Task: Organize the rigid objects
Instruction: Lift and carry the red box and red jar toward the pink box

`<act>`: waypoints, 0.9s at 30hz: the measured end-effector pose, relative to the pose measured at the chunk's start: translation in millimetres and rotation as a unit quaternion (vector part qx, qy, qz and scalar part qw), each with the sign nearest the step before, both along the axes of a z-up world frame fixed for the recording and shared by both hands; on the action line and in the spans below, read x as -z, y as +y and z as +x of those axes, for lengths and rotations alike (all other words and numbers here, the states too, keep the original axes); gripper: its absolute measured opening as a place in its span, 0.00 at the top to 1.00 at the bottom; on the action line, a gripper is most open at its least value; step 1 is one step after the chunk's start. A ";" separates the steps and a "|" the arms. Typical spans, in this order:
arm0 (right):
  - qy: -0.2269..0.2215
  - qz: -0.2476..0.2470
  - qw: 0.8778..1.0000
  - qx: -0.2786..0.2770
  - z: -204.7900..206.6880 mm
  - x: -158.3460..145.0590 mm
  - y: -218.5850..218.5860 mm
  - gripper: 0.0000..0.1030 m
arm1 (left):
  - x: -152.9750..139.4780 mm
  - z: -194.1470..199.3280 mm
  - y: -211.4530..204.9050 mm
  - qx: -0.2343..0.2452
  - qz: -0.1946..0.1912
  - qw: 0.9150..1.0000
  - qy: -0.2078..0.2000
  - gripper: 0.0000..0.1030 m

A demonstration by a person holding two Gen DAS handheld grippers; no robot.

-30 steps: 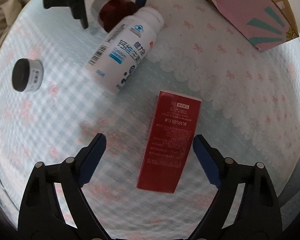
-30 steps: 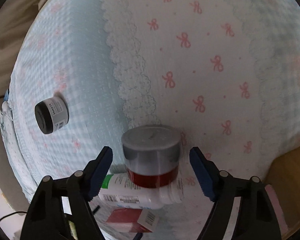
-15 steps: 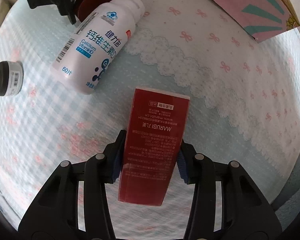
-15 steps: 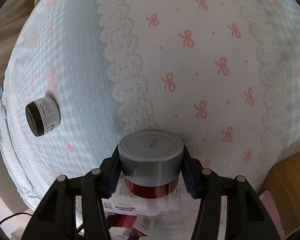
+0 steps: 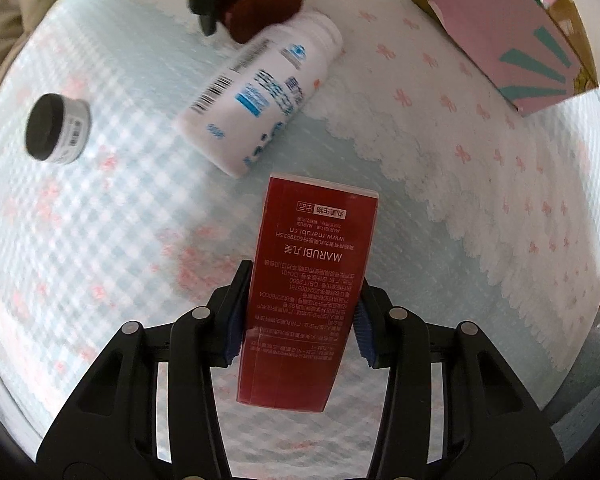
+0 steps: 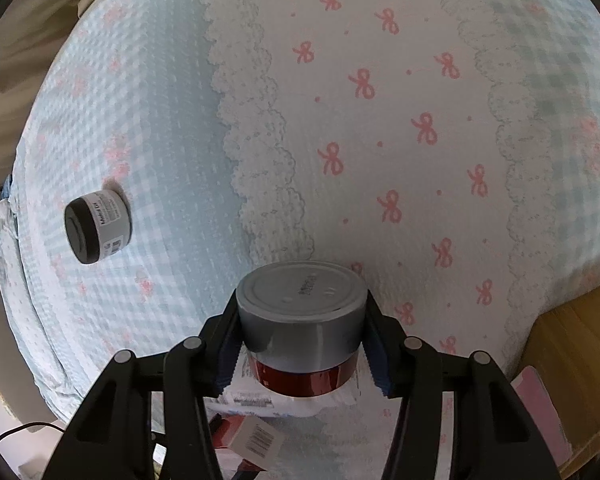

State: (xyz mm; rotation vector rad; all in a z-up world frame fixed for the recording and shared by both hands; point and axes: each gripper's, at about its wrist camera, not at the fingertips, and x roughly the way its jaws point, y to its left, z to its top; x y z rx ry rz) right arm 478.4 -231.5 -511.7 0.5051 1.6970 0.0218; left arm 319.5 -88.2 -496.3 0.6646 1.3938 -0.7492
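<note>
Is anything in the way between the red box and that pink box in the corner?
Nothing visible: the left gripper holds the red box, and only bare bedspread lies between it and the pink box. The white bottle lies off to the side.

Left tool (image 5: 298, 314) is clamped on a red carton (image 5: 312, 280), both pads pressing its long sides. White bottle (image 5: 260, 98) lies on its side on the bedspread (image 5: 440, 184). Small black-lidded jar (image 5: 58, 128) lies well apart, left.

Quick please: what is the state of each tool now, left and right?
Left tool: closed on the red box.
Right tool: closed on the grey-lidded red jar.
</note>
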 end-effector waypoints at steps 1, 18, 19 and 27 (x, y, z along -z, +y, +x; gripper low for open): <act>-0.003 0.000 1.000 0.001 -1.2 -3.0 1.5 0.52 | -4.7 0.6 1.6 -0.006 -0.004 1.000 -0.003 0.60; -0.084 -0.016 0.996 0.021 -48.8 -145.7 -11.1 0.52 | -135.4 -6.2 40.3 -0.058 -0.054 0.995 -0.062 0.60; -0.089 -0.015 0.996 0.024 -54.5 -153.5 -11.8 0.52 | -148.2 -8.9 42.9 -0.060 -0.058 0.994 -0.069 0.60; -0.124 -0.021 0.991 0.054 -110.0 -229.9 -36.7 0.52 | -216.5 -19.9 30.1 -0.062 -0.084 0.989 -0.102 0.60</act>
